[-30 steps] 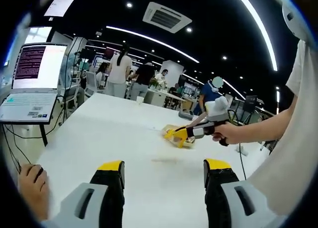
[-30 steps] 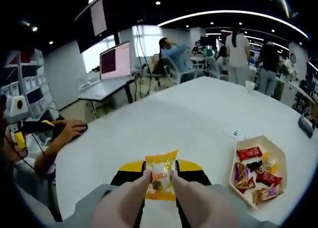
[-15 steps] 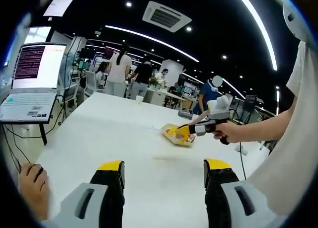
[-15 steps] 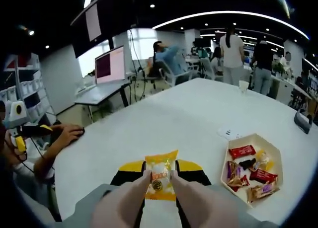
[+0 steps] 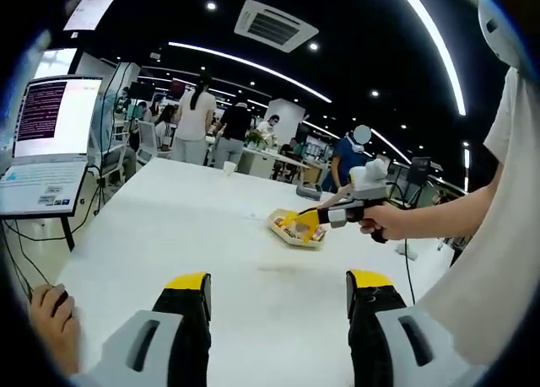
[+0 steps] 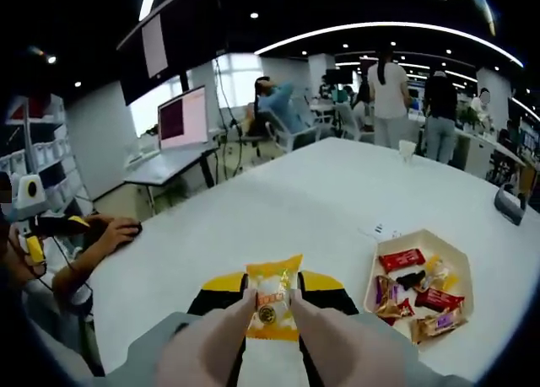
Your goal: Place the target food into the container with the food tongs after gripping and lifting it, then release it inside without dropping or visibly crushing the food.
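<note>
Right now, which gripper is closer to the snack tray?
Right. The right gripper holds a packet at the tray; the left gripper sits open, well back across bare table.

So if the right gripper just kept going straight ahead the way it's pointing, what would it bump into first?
Probably nothing soon. The right gripper, jaws shut on a yellow snack packet, points over bare white table. The snack tray lies off to its right, out of that line. Depth is hard to judge.
</note>
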{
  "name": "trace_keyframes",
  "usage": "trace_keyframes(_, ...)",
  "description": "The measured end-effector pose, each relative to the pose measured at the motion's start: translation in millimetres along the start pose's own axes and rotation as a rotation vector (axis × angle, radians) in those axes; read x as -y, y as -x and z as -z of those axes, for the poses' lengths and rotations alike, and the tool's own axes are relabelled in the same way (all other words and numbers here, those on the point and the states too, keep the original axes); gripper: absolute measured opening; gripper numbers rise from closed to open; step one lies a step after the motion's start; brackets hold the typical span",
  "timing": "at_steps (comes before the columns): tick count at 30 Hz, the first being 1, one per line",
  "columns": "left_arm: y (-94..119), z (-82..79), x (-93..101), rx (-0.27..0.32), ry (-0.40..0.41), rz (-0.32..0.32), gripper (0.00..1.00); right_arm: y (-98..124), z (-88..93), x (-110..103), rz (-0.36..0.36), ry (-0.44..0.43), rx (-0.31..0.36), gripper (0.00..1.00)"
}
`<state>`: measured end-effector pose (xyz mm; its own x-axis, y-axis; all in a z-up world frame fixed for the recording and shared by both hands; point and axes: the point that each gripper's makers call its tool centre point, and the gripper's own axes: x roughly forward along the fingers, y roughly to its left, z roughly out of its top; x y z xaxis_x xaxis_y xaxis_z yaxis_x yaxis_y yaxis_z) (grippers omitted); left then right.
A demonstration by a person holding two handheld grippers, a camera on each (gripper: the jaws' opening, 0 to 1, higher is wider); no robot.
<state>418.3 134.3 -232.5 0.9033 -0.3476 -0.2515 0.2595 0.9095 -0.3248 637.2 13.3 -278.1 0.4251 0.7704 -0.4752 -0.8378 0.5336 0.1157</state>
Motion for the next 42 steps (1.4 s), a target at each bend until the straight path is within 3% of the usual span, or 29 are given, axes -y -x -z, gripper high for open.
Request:
trace_keyframes(12, -7, -8.2, 7.9, -0.002, -0.013, 0.016, 0.64, 7, -1.3, 9, 0.014, -0.009, 0.013, 0.22)
trace_keyframes(23, -7, -4.3, 11.8, -0.005, -0.007, 0.014, 0.64, 18, -0.6, 23, 0.047, -0.028, 0.026, 0.22)
trace_keyframes(26, -6, -2.4, 11.8, -0.011, -0.004, 0.015, 0.64, 20, -1.7, 18, 0.046, 0.034, 0.018, 0.22)
trace_keyframes(35, -8, -13.9, 20.1, 0.000, -0.030, 0.038, 0.64, 27, -7.1, 22, 0.055, -0.015, 0.054, 0.22)
trace_keyframes(42, -14, -7.9, 25.6, -0.025, -0.033, 0.059, 0.64, 43, -2.2, 38, 0.093, -0.033, 0.067, 0.22)
